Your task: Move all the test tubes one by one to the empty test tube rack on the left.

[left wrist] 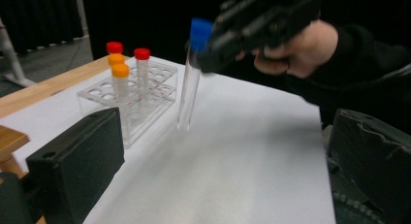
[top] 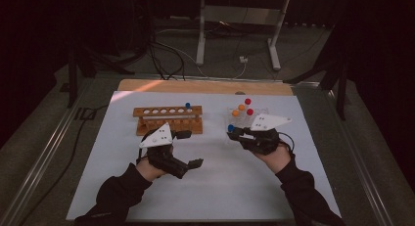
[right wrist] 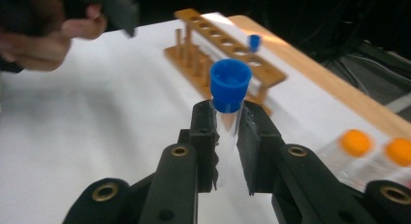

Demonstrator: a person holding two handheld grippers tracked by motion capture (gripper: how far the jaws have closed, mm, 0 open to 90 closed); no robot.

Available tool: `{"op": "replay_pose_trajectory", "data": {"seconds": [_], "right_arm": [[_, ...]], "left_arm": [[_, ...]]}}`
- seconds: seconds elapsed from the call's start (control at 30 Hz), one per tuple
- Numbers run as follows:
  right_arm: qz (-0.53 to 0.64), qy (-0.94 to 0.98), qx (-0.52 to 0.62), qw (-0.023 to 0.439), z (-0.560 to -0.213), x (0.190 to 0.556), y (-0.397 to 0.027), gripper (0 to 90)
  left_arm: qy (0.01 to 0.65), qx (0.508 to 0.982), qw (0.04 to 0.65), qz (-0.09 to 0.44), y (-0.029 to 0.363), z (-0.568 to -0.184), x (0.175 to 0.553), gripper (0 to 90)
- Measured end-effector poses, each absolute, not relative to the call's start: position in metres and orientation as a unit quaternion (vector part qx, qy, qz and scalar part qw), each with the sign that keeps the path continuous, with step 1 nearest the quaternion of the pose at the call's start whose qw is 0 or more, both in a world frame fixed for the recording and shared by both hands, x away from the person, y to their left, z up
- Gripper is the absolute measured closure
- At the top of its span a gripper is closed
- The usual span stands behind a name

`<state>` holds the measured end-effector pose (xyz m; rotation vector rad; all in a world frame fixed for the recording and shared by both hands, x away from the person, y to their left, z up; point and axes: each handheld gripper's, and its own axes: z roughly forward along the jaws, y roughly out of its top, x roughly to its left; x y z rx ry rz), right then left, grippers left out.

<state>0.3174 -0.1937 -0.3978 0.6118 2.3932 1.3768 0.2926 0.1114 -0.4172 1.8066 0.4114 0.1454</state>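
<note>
Blue-capped test tube [right wrist: 228, 117] clamped in the right gripper [right wrist: 227, 136], jaws pressed on the clear glass just under the cap; cap stands clear above the pads. From the left gripper view the same tube [left wrist: 190, 78] hangs nearly upright, slightly tilted, its rounded bottom above the white mat [left wrist: 232, 156] and not touching it. Tube sits just beside the clear plastic rack [left wrist: 145, 95], on the side nearer the wooden rack.

High view: right gripper [top: 235, 133] at the near left corner of the clear rack [top: 247, 118], blue cap [top: 231, 128] visible at its tip. Clear rack holds two red-capped tubes [top: 248, 101] and two orange-capped tubes [top: 241, 107], all upright.

Left gripper [top: 188, 147] rests on the mat in front of the wooden rack [top: 168, 119], jaws spread wide with nothing between them; in its own view the two black pads [left wrist: 77, 161] stand far apart at the frame edges. Well apart from the held tube.

Wooden rack: row of round holes, one blue-capped tube [top: 187, 105] standing near its right end, other holes vacant. Same rack seen beyond the held tube in the right gripper view [right wrist: 228, 44].

Mat lies on a wooden table [top: 205, 85].
</note>
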Motion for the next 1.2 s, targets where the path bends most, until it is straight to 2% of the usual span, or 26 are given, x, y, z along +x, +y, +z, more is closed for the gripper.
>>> {"op": "replay_pose_trajectory", "data": {"seconds": [0.27, 0.6, 0.8, 1.2], "right_arm": [[0.481, 0.847, 0.192, 0.119, -0.419, 0.301, -0.172, 77.2], [0.475, 0.859, 0.168, 0.094, -0.432, 0.291, -0.151, 77.2], [0.475, 0.86, 0.163, 0.092, -0.43, 0.29, -0.147, 77.2], [0.475, 0.86, 0.161, 0.096, -0.428, 0.291, -0.145, 77.1]], "left_arm": [[0.166, 0.778, 0.603, 0.062, 0.105, -0.414, 0.29, 8.8], [0.159, 0.788, 0.591, 0.07, 0.096, -0.419, 0.29, 39.3], [0.161, 0.794, 0.581, 0.074, 0.093, -0.423, 0.291, 54.4], [0.152, 0.804, 0.569, 0.086, 0.086, -0.426, 0.292, 75.4]]}}
